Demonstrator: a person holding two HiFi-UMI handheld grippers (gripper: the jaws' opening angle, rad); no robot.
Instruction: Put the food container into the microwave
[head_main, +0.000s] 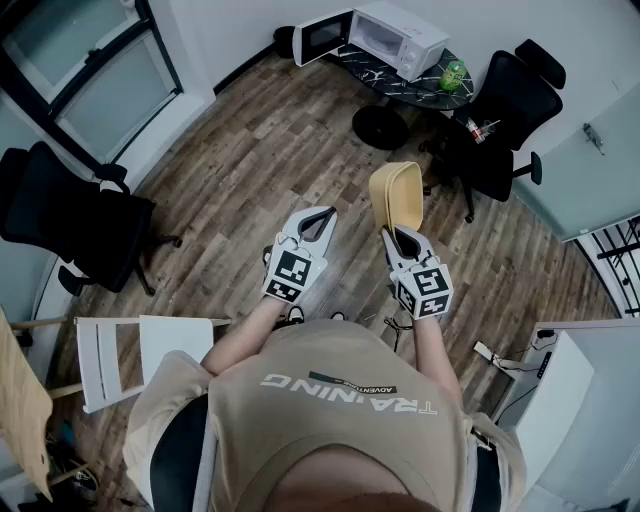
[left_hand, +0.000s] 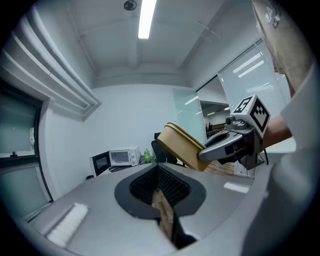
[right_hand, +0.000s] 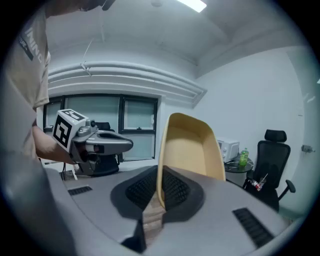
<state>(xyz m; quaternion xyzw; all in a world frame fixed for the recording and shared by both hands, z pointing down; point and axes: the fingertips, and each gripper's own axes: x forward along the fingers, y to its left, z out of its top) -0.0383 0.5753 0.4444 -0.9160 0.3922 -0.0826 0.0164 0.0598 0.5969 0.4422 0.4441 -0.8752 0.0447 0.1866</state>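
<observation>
The right gripper (head_main: 400, 236) pinches the rim of the tan, rounded-rectangular plastic food container (head_main: 397, 194). Its jaws are clamped on one wall of the container, which is held on edge in the air with the open side turned sideways. The left gripper (head_main: 318, 222) is level with it and just beside it, apart from the container. Its jaws are pressed together with nothing between them.

The white microwave oven (head_main: 396, 38) stands well apart from both grippers on a round, dark, marble-patterned table (head_main: 386, 76), and its door (head_main: 322, 36) is swung fully open. A green plastic bottle (head_main: 453, 75) stands on the same table beside the microwave. A black office chair (head_main: 510, 112) stands next to the table on the wood-plank floor (head_main: 250, 160).
</observation>
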